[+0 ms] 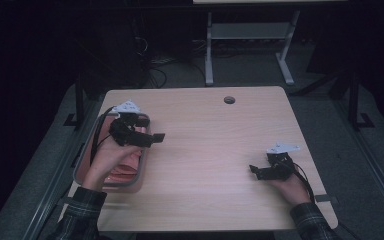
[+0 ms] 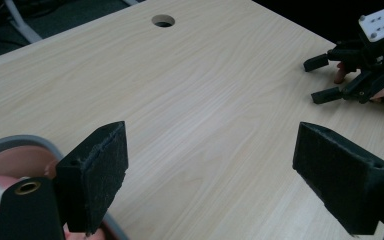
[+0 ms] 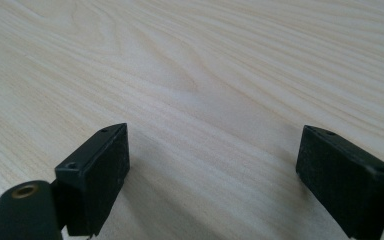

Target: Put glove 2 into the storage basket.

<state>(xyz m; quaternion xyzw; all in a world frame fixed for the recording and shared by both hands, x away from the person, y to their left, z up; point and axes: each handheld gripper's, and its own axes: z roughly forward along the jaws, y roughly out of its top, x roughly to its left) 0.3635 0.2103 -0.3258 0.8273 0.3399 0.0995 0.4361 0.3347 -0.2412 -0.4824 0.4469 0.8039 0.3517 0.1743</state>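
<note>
A grey-rimmed bin (image 1: pixel 143 165) holding pink cloth (image 1: pixel 125 167) rests at the table's left edge. My left gripper (image 1: pixel 152 134) hovers above the bin's right rim, open and empty, its jaws pointing across the table; in the left gripper view (image 2: pixel 210 175) the bin's rim (image 2: pixel 25 141) and pink contents show at lower left. My right gripper (image 1: pixel 256 171) rests low near the table's right front, open with nothing between its jaws (image 3: pixel 212 175), only bare wood beneath. The right gripper (image 2: pixel 325 77) also appears far off in the left gripper view.
The light wooden table (image 1: pixel 205 145) has a round cable hole (image 1: pixel 229 100) near its far edge. Beyond the table stand a grey desk frame (image 1: pixel 247 45) and cables on a dark floor.
</note>
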